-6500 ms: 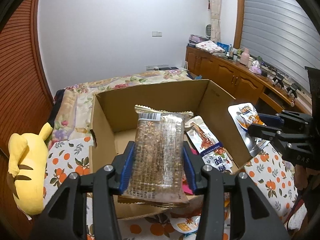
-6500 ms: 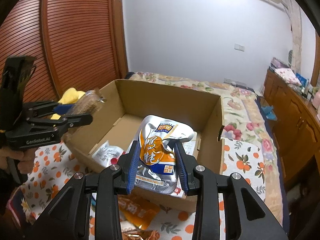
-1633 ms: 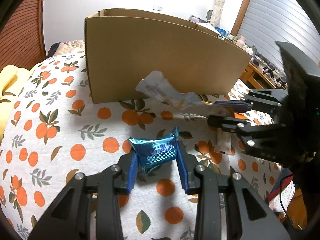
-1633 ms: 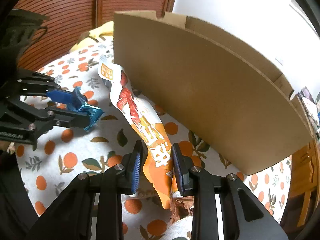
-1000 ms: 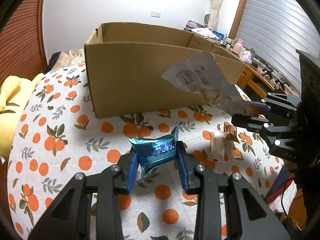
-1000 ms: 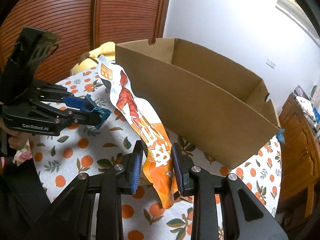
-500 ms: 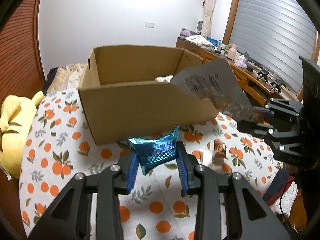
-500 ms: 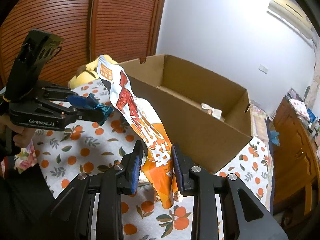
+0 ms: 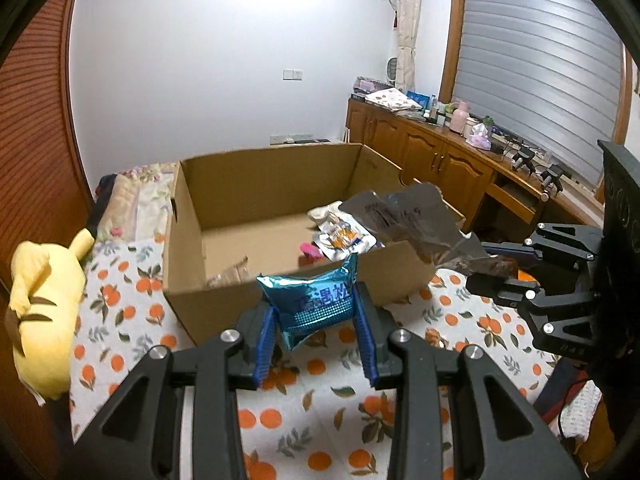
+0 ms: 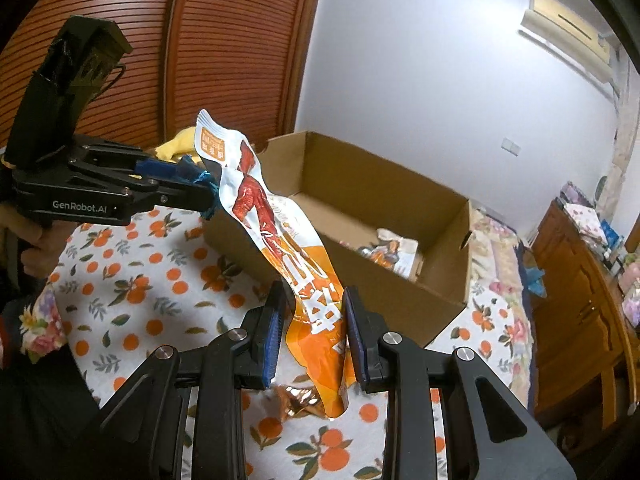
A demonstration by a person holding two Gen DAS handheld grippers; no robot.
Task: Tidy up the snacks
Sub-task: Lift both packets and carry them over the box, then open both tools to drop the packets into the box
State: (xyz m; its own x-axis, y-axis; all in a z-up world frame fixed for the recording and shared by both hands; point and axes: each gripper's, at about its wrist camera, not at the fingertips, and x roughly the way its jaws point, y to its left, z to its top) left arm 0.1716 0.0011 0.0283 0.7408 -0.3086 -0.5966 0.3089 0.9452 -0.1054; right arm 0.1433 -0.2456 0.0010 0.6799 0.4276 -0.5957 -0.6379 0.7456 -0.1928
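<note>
Snacks are held in both grippers in front of the open cardboard box (image 9: 192,280). The left gripper (image 9: 316,322) is clamped on one small blue foil packet (image 9: 314,304), which sits upright between its blue pads just before the box's near wall, above the orange-patterned cloth (image 9: 120,320). The right gripper (image 10: 314,330) is closed on one long orange pouch (image 10: 280,240); the pads pinch it near its lower end, and the rest of the pouch rises up and away to the left, its white top edge close to the tips of the left gripper seen in that view. From the left wrist view the same pouch shows its silver back (image 9: 404,216), hanging over the box's near right corner.

Inside the box lie at least three packets: one white-and-orange pouch (image 9: 344,236) toward the right, one small pink item (image 9: 310,250) just beside it, and one clear-wrapped bar (image 9: 230,274) against the near wall; whether more lie hidden cannot be told. On the cloth under the right gripper lies one crumpled copper-coloured wrapper (image 10: 298,400). One yellow plush toy (image 9: 40,300) rests at the left edge of the cloth, well apart from the box. A hand (image 10: 34,240) grips the handle of the left gripper.
</note>
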